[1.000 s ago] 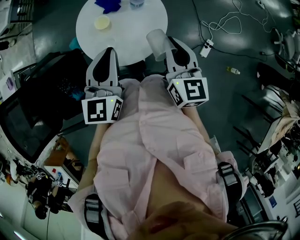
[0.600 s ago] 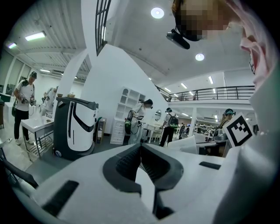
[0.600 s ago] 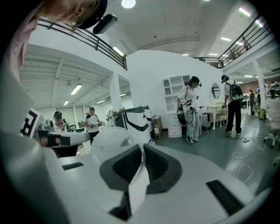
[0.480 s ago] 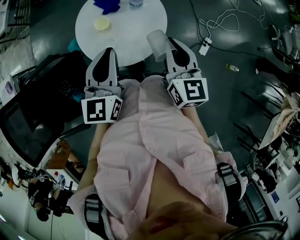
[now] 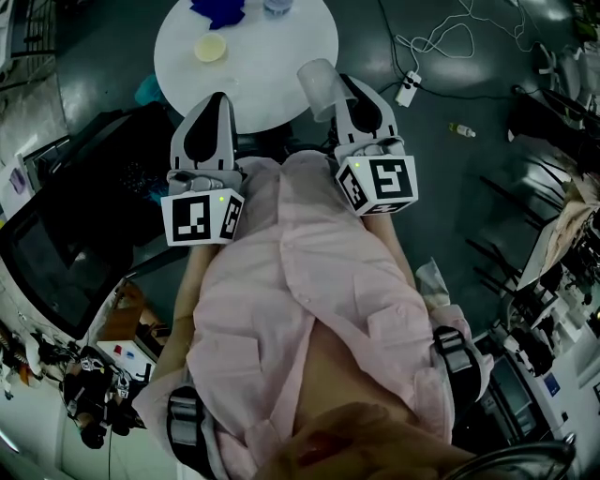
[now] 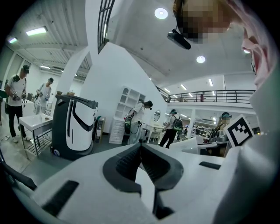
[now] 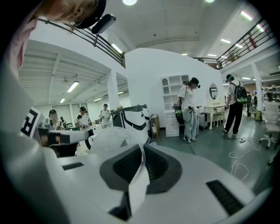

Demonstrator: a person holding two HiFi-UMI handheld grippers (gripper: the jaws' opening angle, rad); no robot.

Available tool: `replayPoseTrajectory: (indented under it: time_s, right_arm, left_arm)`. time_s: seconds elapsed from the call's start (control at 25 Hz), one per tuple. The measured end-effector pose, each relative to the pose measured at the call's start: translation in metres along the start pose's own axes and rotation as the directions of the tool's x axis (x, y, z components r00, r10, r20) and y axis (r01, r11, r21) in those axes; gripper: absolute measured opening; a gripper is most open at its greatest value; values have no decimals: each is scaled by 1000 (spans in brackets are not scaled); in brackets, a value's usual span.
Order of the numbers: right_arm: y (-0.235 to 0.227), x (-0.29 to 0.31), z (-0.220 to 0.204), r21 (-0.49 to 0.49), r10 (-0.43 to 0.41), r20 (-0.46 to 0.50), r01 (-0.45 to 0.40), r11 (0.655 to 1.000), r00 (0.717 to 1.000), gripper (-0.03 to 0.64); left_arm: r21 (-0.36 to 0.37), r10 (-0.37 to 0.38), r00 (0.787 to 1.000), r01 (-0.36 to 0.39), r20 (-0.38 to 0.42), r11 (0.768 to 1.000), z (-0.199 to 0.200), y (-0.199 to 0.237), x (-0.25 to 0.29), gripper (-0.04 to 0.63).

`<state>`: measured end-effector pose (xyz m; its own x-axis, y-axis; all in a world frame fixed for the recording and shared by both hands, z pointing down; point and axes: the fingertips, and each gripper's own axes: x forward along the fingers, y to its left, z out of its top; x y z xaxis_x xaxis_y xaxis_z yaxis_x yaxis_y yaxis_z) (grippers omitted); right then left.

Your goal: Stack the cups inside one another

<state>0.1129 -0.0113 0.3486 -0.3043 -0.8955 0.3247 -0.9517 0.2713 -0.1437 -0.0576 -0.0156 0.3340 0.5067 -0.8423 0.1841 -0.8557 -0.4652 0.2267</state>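
A clear plastic cup is pinched by its rim in my right gripper, over the near right edge of the round white table. In the right gripper view the jaws of the right gripper are shut on the thin wall of that cup, which lies on its side to their left. My left gripper hovers at the table's near left edge. In the left gripper view its pads meet at the tips of the left gripper with nothing between them. A yellowish cup and another cup stand farther back on the table.
A blue object lies at the table's far edge. On the floor to the right are a white cable with a power strip and a small bottle. A black-and-white machine and several people stand beyond.
The head view has drifted slightly, so the table sits a little more to the right. Both grippers keep their places, and the right one still holds the clear cup.
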Motion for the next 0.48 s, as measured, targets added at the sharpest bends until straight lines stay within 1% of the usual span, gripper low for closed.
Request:
replayPoseTrajectory:
  time_s: [0.2,0.48]
  right_arm:
    - [3,8,6,-5,2,-4,-2,1000,1000,35]
    - [17,29,10,-17,29,-15,-29,999,999,35]
  left_arm:
    - [2,-1,1000,1,-6,1000,4,8,1,18]
    - [-8,27,1000,-27,-2,1000,8,29,-3,18]
